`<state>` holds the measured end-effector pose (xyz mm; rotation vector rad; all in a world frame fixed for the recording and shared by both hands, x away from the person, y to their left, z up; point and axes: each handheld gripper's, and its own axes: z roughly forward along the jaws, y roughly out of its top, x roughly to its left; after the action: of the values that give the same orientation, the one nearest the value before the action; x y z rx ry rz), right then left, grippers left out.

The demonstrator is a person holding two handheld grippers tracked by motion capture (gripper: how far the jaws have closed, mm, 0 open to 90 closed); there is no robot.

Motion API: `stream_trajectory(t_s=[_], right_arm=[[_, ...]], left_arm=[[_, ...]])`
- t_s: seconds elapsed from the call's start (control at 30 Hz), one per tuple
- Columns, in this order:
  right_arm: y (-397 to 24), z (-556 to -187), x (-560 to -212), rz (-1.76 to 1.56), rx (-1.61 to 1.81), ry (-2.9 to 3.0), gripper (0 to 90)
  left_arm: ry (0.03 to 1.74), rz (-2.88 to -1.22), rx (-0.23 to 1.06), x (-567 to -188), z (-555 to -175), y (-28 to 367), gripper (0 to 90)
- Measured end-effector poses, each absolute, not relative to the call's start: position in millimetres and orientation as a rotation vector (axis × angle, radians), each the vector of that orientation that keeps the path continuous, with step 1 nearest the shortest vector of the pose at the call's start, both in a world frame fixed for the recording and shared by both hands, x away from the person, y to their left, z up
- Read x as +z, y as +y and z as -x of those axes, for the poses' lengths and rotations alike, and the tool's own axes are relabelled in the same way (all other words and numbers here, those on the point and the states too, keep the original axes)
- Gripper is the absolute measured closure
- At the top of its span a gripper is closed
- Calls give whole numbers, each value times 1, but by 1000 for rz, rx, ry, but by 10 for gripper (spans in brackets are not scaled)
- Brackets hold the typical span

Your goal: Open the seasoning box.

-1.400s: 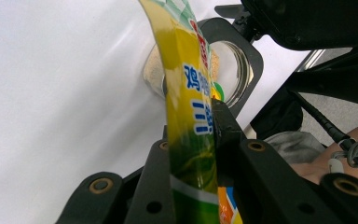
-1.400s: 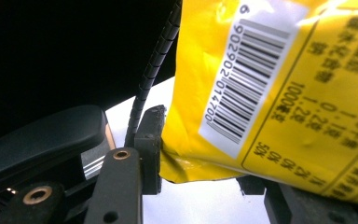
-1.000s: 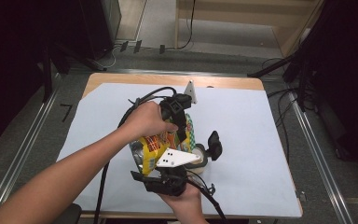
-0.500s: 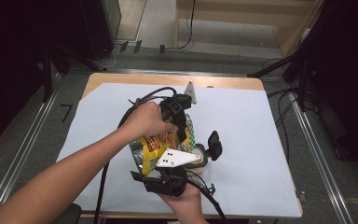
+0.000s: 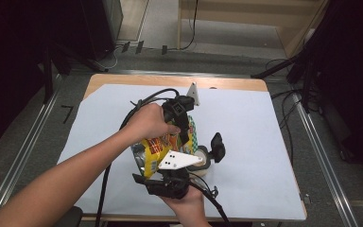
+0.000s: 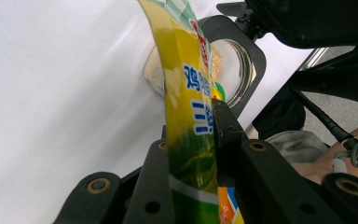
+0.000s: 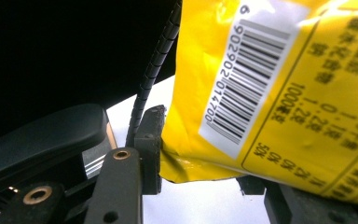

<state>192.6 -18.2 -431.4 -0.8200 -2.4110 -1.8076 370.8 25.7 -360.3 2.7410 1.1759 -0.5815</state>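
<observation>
A yellow snack bag (image 5: 153, 149) hangs tilted over an open glass jar (image 5: 202, 160) that stands on the table. My left gripper (image 5: 185, 137) comes in from above and is shut on the bag's upper edge; in the left gripper view both jaws pinch the printed foil (image 6: 186, 84) at my left gripper (image 6: 212, 135). Below it is the jar's mouth (image 6: 233, 65), with beige crumbs inside. My right gripper (image 5: 204, 156) reaches from the near edge, its jaws on either side of the jar. In the right gripper view the bag's barcode side (image 7: 279, 93) hides the jar between my right gripper (image 7: 214, 179).
A pale blue sheet (image 5: 264, 142) covers the wooden table (image 5: 227, 82). Black cables (image 5: 142, 104) loop from the left gripper over the sheet. Metal rails (image 5: 321, 161) run along both sides, with dark stands beyond them.
</observation>
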Motion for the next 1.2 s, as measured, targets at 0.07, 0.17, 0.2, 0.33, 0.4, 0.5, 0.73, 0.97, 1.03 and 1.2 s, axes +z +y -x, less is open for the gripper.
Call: stream_trajectory(t_s=[0.07,0.17,0.2,0.33,0.4,0.5,0.73,0.97,1.03,1.2], right_arm=[[-18,-193,-431,820,-1808,-2411,611],[-18,-193,-432,819,-1807,-2411,611],[-18,-193,-432,819,-1806,-2412,611],[-18,-193,-432,820,-1806,-2409,611],[-18,-193,-432,822,-1806,-2408,611],[-18,-193,-432,823,-1805,-2408,611],[-18,-193,-432,823,-1804,-2410,611],[-18,-192,-432,820,-1806,-2413,611],[-18,-192,-432,819,-1807,-2413,611],[-18,-192,-432,818,-1807,-2413,611]], left_arm=[[1176,-2741,-581,-360,-371,26,839],[1174,-2742,-583,-360,-371,26,838],[1173,-2741,-582,-361,-371,26,838],[1174,-2742,-583,-361,-371,25,837],[1172,-2742,-581,-361,-371,25,837],[1168,-2743,-582,-361,-371,25,837],[1164,-2746,-585,-361,-371,25,837],[1166,-2744,-586,-361,-371,26,836],[1165,-2743,-585,-361,-371,26,836],[1164,-2746,-588,-361,-371,26,831]])
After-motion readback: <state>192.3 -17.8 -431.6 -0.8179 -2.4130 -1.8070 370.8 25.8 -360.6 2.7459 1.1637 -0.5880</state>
